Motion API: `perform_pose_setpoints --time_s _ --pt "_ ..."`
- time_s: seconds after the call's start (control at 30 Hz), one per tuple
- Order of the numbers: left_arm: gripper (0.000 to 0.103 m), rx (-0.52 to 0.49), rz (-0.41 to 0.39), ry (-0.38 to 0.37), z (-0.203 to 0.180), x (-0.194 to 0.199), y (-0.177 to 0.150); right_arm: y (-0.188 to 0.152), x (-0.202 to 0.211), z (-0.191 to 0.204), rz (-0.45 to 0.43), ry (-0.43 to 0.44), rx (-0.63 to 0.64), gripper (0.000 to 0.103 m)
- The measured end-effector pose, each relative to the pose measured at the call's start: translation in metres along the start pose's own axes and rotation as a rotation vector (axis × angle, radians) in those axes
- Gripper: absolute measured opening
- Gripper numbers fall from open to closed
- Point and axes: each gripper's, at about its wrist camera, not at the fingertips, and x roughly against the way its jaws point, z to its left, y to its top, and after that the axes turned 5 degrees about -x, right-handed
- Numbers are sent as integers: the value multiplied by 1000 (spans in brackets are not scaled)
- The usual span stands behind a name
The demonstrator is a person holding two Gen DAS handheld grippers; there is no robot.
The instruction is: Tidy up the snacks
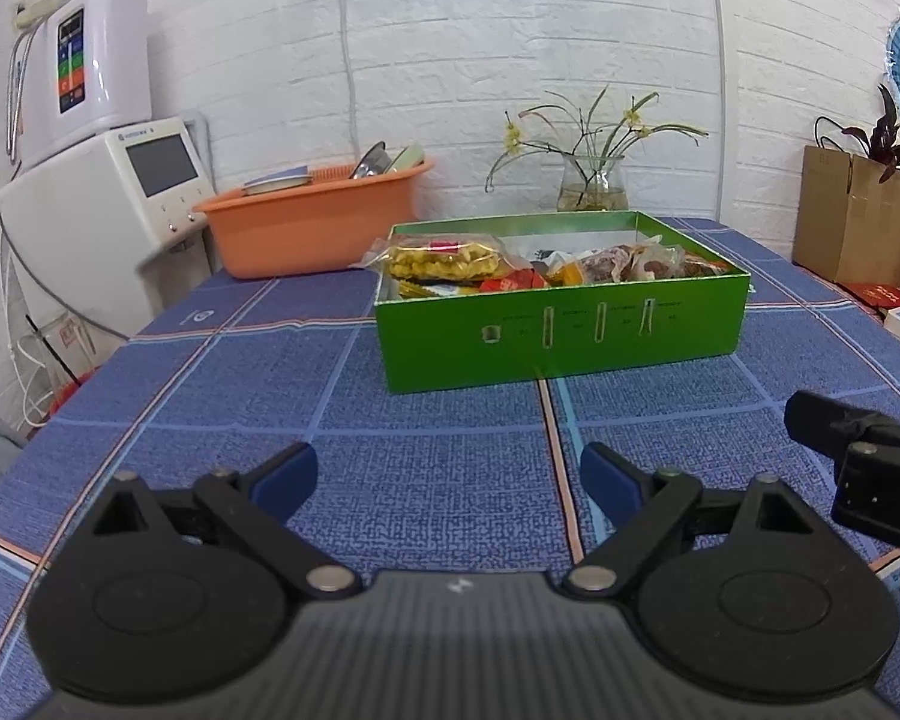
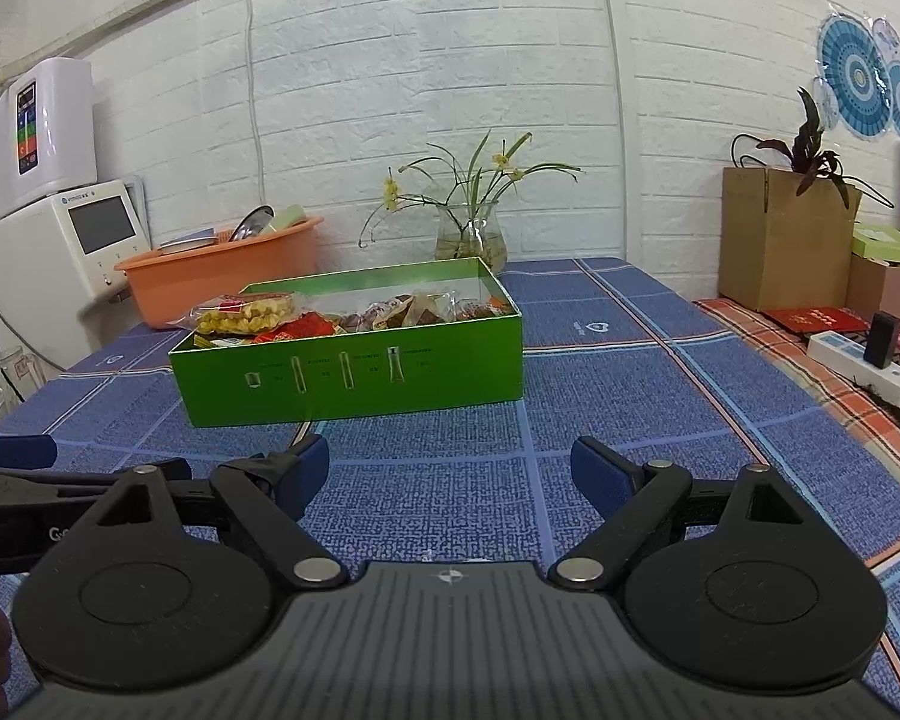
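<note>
We see 2 claws released and empty: left gripper (image 1: pixel 450 480), right gripper (image 2: pixel 450 471), bottom center; green snack box (image 1: pixel 561 333) mid-frame.

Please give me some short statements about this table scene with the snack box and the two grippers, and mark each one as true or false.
1. The green box is open at the top and has wrapped snacks inside. True.
2. The left gripper holds a snack packet. False: its jaws are open with only the blue tablecloth between them.
3. An orange basin stands behind the box, to the left. True.
4. The glass vase with the plant stands inside the green box. False: it stands on the table behind the box.
5. The right gripper is shut. False: its jaws are open and empty.
</note>
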Motion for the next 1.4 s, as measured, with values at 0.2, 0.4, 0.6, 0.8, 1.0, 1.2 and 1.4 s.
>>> perform_pose_setpoints --time_s 0.2,0.4,0.6,0.8,1.0,1.2,1.4 --pt "89 19 -11 -18 0 2 1 0 1 1 -4 1 4 103" --pt "89 22 -12 -14 0 3 0 -1 1 1 -3 0 4 103" --pt "89 16 -6 -17 -1 1 -1 -2 1 0 3 -5 3 103" --pt "89 22 -18 -38 -2 1 -2 -3 0 0 1 -2 4 103" --pt "89 31 -23 -28 0 1 -2 -3 0 0 2 -3 4 103" --pt "89 75 -82 -36 5 8 -3 -6 0 0 8 -3 9 103" --pt "89 75 -135 -18 6 15 -4 -6 1 1 1 1 13 103"
